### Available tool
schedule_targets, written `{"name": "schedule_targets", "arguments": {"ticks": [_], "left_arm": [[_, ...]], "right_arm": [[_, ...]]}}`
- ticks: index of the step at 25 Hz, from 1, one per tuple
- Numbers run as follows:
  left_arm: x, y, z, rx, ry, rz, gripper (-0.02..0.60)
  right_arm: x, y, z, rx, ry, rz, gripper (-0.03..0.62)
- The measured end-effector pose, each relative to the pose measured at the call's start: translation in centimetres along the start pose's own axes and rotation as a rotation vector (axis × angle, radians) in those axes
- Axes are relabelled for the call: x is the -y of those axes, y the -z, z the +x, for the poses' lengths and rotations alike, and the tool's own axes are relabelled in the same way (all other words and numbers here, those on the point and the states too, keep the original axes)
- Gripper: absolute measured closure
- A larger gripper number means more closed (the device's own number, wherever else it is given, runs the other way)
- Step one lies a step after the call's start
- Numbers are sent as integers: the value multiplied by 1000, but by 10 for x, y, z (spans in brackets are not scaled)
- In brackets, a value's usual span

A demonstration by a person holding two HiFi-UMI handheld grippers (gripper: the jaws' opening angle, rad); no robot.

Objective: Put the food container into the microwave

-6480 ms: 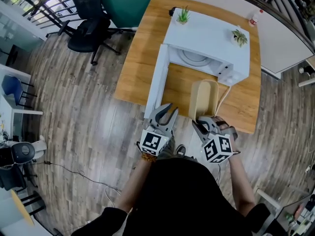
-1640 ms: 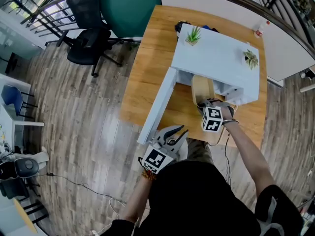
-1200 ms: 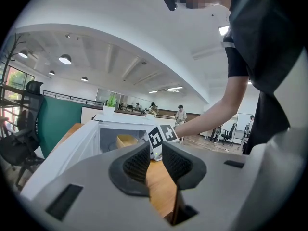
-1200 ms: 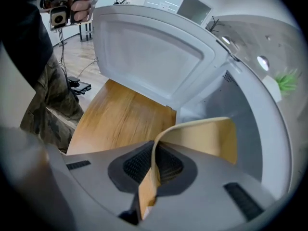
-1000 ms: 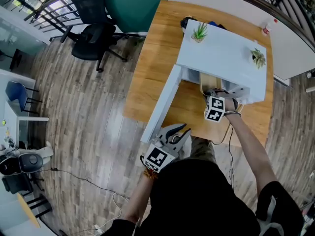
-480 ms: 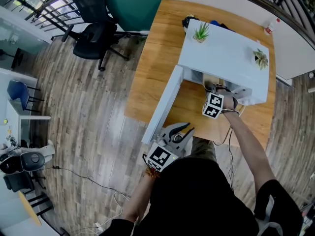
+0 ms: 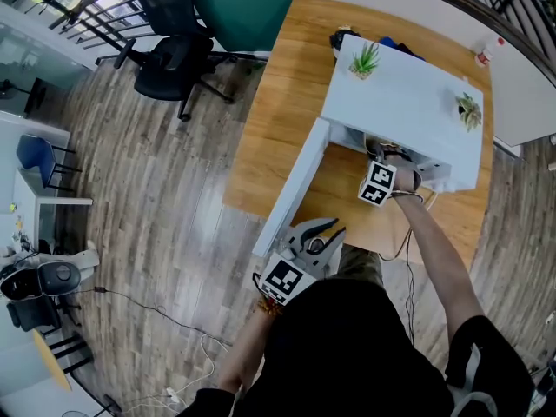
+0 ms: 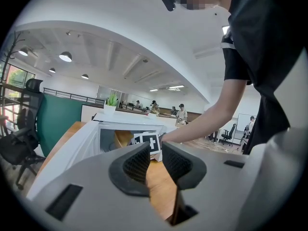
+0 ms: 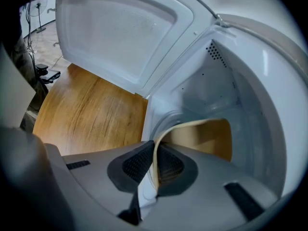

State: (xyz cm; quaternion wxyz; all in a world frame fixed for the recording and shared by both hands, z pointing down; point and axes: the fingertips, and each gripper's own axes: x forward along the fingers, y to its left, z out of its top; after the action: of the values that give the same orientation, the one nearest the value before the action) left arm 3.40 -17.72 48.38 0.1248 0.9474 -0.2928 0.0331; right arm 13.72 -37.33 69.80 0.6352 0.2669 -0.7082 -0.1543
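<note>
The beige oval food container (image 9: 207, 134) sits inside the white microwave (image 9: 245, 76), so the right gripper (image 9: 155, 159), fingers (image 9: 137, 165) just easing open but gripping its near rim, should release fully, then withdraw straight.

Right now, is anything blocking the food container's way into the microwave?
Nothing visible. The door is swung open and the food container already lies inside the microwave cavity, its rim between the jaws of the right gripper, which have just been opening.
</note>
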Motion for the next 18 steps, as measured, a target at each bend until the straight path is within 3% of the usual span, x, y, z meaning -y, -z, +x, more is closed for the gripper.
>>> {"name": "schedule_targets", "arguments": {"ticks": [18], "left_arm": [[-6,2,2,-13,-12,-13,486]], "right_arm": [[11,0,16,-7,25,51,540]]}}
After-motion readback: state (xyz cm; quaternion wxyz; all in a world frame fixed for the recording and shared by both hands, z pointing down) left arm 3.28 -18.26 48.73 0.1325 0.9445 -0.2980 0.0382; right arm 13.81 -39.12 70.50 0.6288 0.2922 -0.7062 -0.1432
